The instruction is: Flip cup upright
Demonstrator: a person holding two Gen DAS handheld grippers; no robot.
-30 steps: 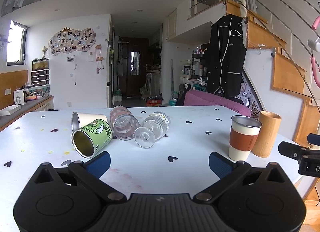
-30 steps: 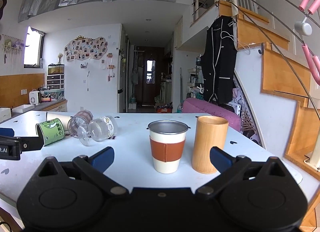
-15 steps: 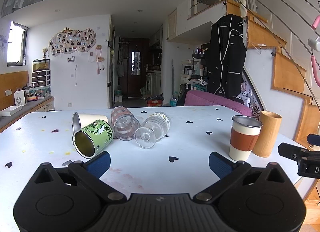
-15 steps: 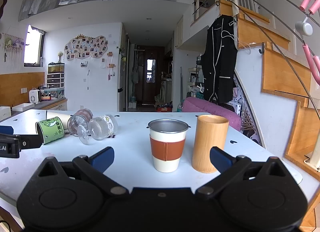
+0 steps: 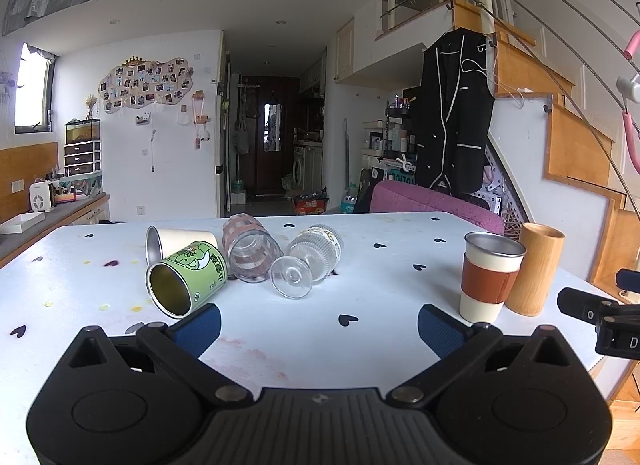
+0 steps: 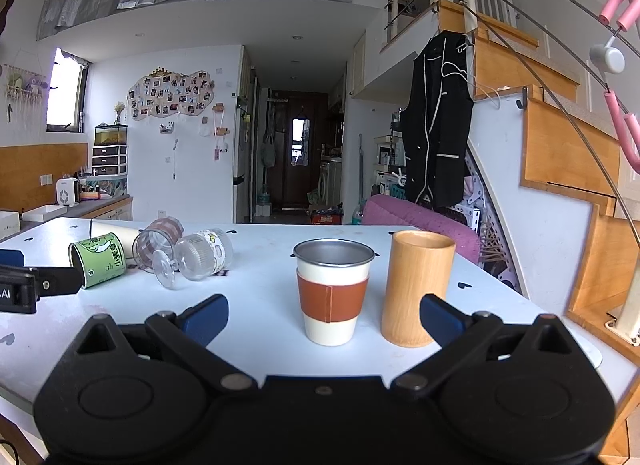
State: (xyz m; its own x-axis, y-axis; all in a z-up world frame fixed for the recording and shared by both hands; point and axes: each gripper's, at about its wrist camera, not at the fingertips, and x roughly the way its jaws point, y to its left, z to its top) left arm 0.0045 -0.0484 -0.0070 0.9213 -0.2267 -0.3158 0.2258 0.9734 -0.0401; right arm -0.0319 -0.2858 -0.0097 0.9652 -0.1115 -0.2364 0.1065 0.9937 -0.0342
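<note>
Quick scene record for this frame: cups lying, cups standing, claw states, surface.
lying: green tin cup, mouth toward camera; white metal cup behind it; checked glass; ribbed stemmed glass, foot toward camera
standing: sleeved steel cup; bamboo cup beside it
left claw: open, holding nothing
right claw: open, holding nothing
surface: white table with black heart marks
task state: no lying cup flipped yet

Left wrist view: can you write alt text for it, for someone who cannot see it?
Four cups lie on their sides on a white table: a green tin cup, a white cup, a checked glass and a stemmed glass. The open left gripper hovers empty in front. A sleeved cup and wooden cup stand upright at right.
</note>
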